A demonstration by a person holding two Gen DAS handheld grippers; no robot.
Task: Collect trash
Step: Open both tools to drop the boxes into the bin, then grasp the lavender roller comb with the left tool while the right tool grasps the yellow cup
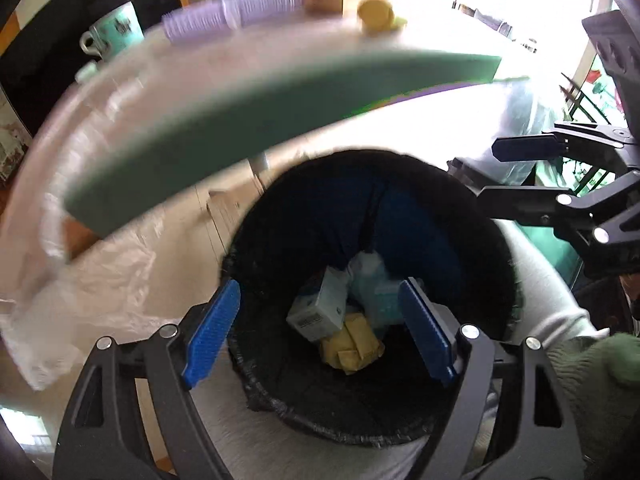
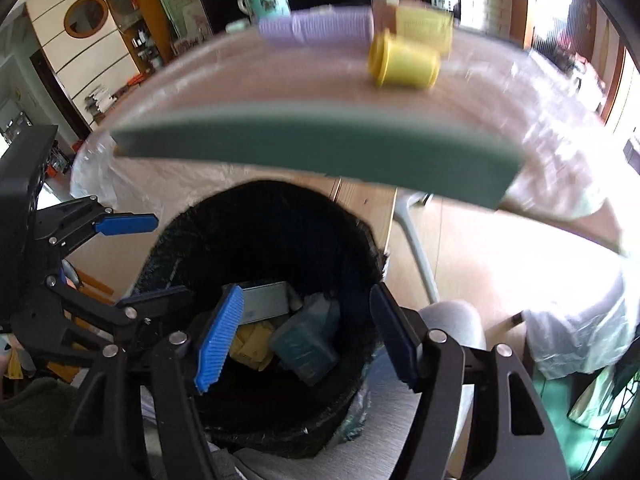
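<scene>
Left wrist view: left gripper (image 1: 320, 328) hangs wide and empty over the bin (image 1: 496, 264), so dropped trash (image 1: 340, 320) lies at its bottom. Right wrist view: right gripper (image 2: 308, 336) also gapes empty above it; a yellow cup (image 2: 404, 64) waits on the table (image 2: 280, 80).

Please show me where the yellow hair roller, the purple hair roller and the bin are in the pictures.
yellow hair roller (image 2: 404, 65): right wrist view, middle of its side.
purple hair roller (image 2: 320, 29): right wrist view, middle of its ribbed side.
bin (image 1: 472, 216): left wrist view, black-lined rim at upper right.
</scene>
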